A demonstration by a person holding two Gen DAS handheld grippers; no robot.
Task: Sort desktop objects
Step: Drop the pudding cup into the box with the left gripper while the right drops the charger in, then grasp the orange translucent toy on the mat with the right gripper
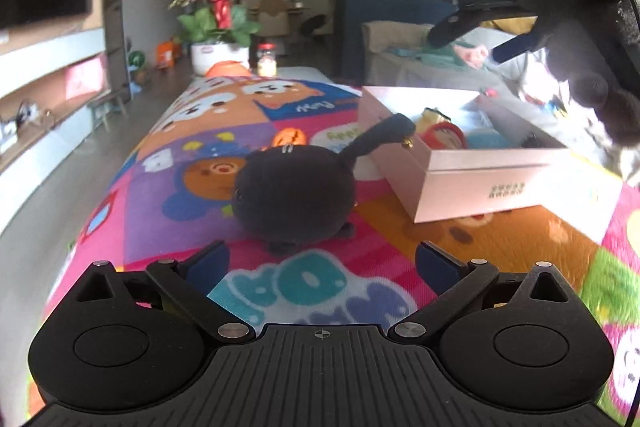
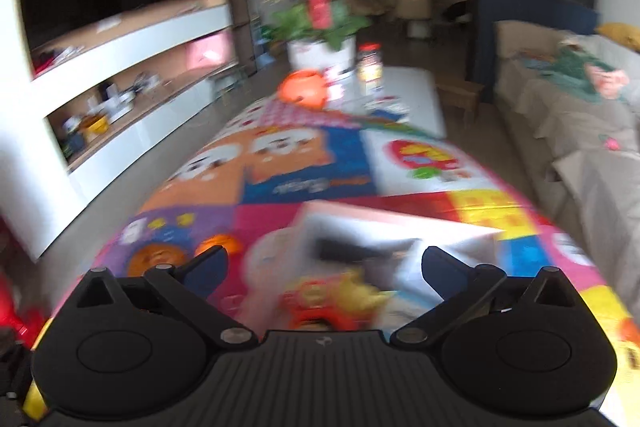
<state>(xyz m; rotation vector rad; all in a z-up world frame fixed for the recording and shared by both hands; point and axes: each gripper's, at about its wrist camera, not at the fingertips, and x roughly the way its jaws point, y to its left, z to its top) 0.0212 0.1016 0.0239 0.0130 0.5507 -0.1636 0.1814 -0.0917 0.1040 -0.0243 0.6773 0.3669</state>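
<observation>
The left tool (image 1: 320,259) is held low over the table (image 1: 500,243), which is covered by a bright cartoon-printed cloth (image 1: 168,195). Its jaws are spread wide and nothing is gripped between them. Just ahead of the blue fingertips (image 1: 208,263) a round black plush toy (image 1: 294,193) is seen resting on the cloth, apart from both fingers. The toy's thin tail (image 1: 384,135) is raised toward the right and leans against the near wall of an open white box (image 1: 492,183), which stands on the table just beside the toy. Inside the box a red and yellow doll (image 1: 442,131) and a light blue item (image 1: 486,139) are visible. A small orange pumpkin figure (image 1: 289,137) lies on the cloth behind the plush toy.

The right tool (image 1: 486,41) is seen from the left wrist view high above the box, its jaws parted and nothing held. In the right wrist view, which is heavily blurred, the right tool (image 2: 324,263) is shown spread wide above the white box (image 2: 400,227), with a red and yellow toy (image 2: 336,297) lying below between the fingers, not gripped.

At the far end of the table a white pot of purple flowers (image 1: 216,7), a glass jar with a red lid (image 1: 267,59) and an orange bowl-like object (image 1: 228,69) are placed near one another.
</observation>
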